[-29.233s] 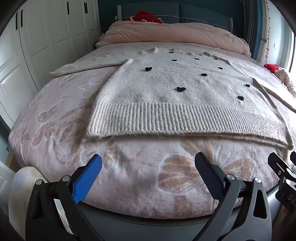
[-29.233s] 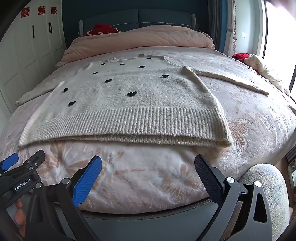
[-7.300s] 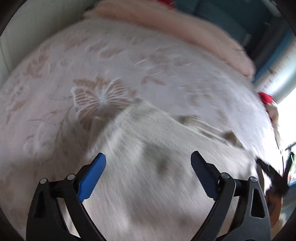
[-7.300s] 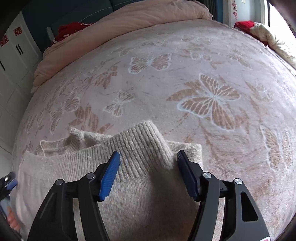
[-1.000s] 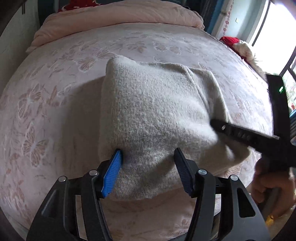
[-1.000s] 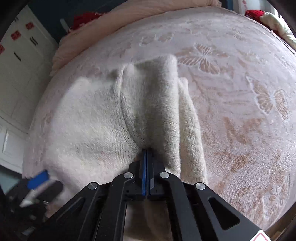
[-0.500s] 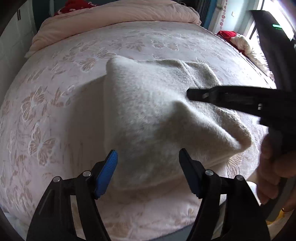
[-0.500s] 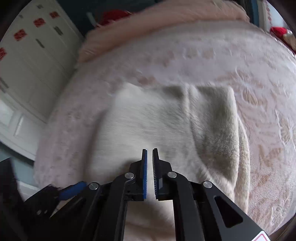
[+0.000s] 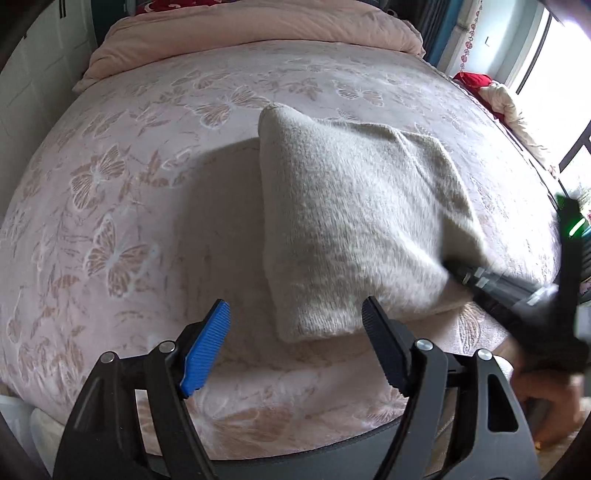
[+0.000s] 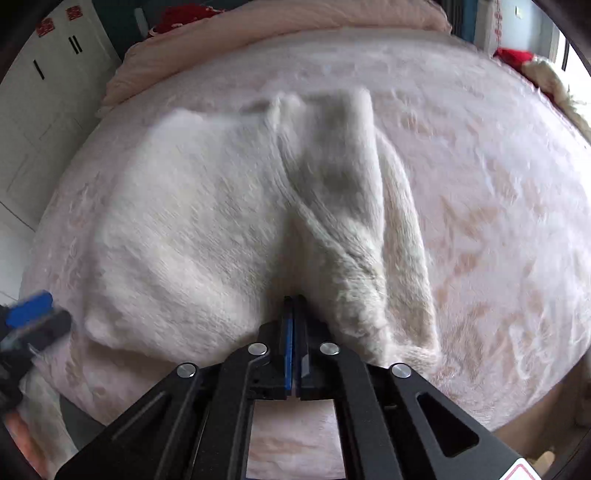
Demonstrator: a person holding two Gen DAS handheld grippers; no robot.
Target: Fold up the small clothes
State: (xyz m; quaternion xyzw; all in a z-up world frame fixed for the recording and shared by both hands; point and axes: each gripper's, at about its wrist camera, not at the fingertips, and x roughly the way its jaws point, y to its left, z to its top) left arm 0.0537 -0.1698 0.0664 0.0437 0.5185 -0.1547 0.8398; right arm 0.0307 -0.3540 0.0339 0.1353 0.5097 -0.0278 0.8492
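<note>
Sweater: we see the folded cream sweater (image 9: pixel 354 229) lying on the bed (image 9: pixel 129 192), near its front edge.
Left tongs: our left tongs (image 9: pixel 295 332) are spreading wider, empty, just short of the sweater's near corner.
Right tongs: our right tongs (image 10: pixel 293 314) are pressed together, tips against the sweater's folds; whether they pinch fabric, we cannot tell.
Around: a pink duvet (image 9: pixel 258 26) is bunched at the head; white wardrobe doors (image 10: pixel 40 85) stand to the left.
In the way: our right tongs cross the sweater's right corner in the left view.

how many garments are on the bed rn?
1. One cream fuzzy knit sweater, folded into a bundle, lies near the front edge of the pink butterfly-print bedspread. Red fabric and pale cloth at the far right edge may be more; unclear.
</note>
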